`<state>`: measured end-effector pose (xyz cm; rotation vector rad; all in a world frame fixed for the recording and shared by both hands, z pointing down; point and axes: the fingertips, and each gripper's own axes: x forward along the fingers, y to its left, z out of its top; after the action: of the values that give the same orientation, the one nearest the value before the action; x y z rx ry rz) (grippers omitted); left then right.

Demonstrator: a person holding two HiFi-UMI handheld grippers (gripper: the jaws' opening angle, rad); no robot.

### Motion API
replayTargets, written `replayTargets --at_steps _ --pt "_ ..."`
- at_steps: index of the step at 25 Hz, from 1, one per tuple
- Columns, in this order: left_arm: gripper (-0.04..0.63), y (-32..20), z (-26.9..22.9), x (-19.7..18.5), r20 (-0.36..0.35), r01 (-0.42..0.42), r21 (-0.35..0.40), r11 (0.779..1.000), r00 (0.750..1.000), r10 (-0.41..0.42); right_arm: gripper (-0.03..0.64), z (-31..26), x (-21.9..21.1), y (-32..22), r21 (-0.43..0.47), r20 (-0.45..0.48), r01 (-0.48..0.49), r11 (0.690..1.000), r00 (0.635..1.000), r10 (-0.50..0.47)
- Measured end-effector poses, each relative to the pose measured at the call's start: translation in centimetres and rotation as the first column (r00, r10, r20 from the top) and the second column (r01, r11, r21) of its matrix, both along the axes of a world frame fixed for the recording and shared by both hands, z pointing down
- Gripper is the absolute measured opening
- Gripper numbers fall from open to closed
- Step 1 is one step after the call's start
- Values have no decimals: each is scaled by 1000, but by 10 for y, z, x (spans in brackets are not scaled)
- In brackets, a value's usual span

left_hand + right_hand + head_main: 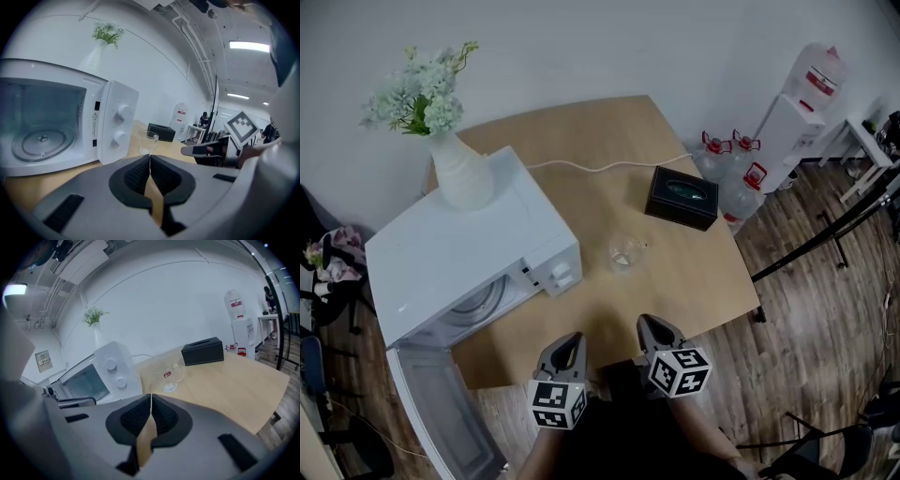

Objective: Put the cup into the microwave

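Standing on wood-plank floor [825, 328], tan table [694, 277] bears microwave [459, 253], cup [625, 252], black box [681, 197].

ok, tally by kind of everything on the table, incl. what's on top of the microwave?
Microwave: 1
Vase of flowers: 1, on top of the microwave
Glass cup: 1
Black box: 1
White cord: 1
Total: 5
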<state>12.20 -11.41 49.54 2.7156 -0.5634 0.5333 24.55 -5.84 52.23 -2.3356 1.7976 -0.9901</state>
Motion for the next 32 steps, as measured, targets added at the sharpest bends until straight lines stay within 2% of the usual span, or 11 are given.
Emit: replayTargets --at_steps 9,10,12,15,16,18,32 --pt "5 -15 14 29 29 34 -27 999 999 -33 2 8 39 -31 -12 -40 87 996 995 -87" --pt "5 -16 16 32 34 36 -29 999 999 -35 22 10 41 -35 -17 -42 106 994 993 -106" --pt "5 -18 18 38 43 44 -34 998 998 -42 120 13 46 -43 -25 -33 143 989 989 -143" --pt "5 -22 20 46 59 59 -34 998 997 -57 183 17 52 -55 -28 -23 184 983 983 -185" --pt "5 -23 21 48 64 63 -33 998 996 -60 230 19 53 -58 -31 -27 194 981 981 -194" --pt "5 -24 23 51 73 72 -33 997 995 -69 256 22 57 -64 -37 -43 206 978 977 -207" --pt "5 -34 37 71 107 141 -42 989 985 -136 307 44 72 -106 -45 -173 308 950 935 -311"
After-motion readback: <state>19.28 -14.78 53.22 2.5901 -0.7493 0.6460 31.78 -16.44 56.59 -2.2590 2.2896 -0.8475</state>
